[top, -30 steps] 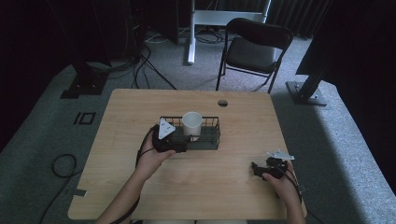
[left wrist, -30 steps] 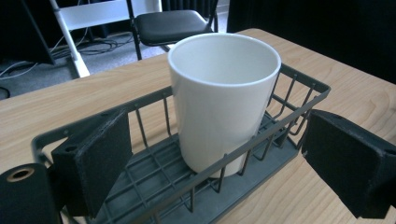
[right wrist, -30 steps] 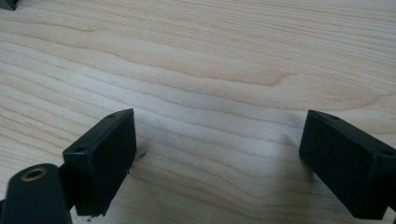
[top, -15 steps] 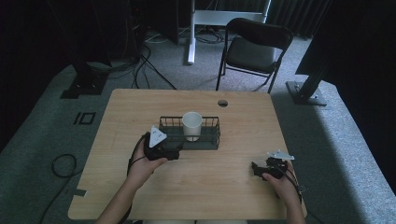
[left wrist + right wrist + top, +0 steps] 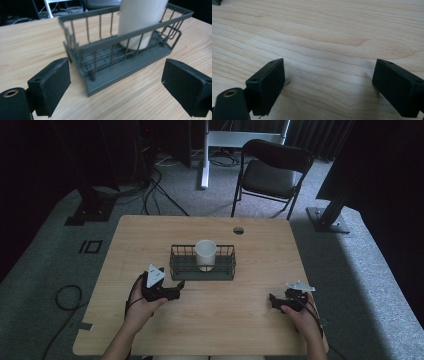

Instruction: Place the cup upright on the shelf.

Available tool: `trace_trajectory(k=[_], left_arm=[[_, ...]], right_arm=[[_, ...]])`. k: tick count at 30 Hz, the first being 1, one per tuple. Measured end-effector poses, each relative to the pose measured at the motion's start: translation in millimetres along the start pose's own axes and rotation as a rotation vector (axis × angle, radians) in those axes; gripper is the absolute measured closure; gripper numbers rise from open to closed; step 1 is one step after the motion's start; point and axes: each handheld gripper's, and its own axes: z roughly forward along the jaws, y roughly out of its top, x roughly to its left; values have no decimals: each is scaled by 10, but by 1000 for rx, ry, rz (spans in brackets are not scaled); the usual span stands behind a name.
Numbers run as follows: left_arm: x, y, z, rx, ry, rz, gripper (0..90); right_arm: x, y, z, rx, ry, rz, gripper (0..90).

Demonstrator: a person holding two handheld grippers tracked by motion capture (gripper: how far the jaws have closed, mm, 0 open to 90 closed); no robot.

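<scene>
Your left gripper [image 5: 176, 288] sits jaws wide and empty, just off the wire basket [image 5: 202, 268] mid-surface, its long axis running edge to edge, white cup [image 5: 205, 254] inside. Right gripper [image 5: 273, 301], likewise agape, rests well apart near the right edge.

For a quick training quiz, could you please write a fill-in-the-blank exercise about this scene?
1. The white cup stands inside the wire ____.
2. The left gripper has its jaws ____.
3. The right gripper hangs over bare ____.
4. Behind the table stands a black folding ____.

Missing words: basket; open; table; chair
</scene>
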Motion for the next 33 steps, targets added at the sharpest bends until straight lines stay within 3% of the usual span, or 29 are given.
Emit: trace_trajectory(k=[9, 15, 23, 27, 30, 33], left_arm=[[182, -228, -110, 31, 55, -65, 89], [306, -329, -181, 82, 126, -107, 89], [462, -483, -242, 141, 170, -164, 89], [554, -562, -287, 172, 221, -197, 89], [628, -612, -311, 192, 254, -252, 89], [702, -657, -338, 208, 296, -278, 89]], right_arm=[[0, 0, 0, -1, 0, 0, 107], [0, 0, 0, -1, 0, 0, 107], [0, 0, 0, -1, 0, 0, 107], [0, 0, 0, -1, 0, 0, 107], [0, 0, 0, -1, 0, 0, 107], [0, 0, 0, -1, 0, 0, 107]])
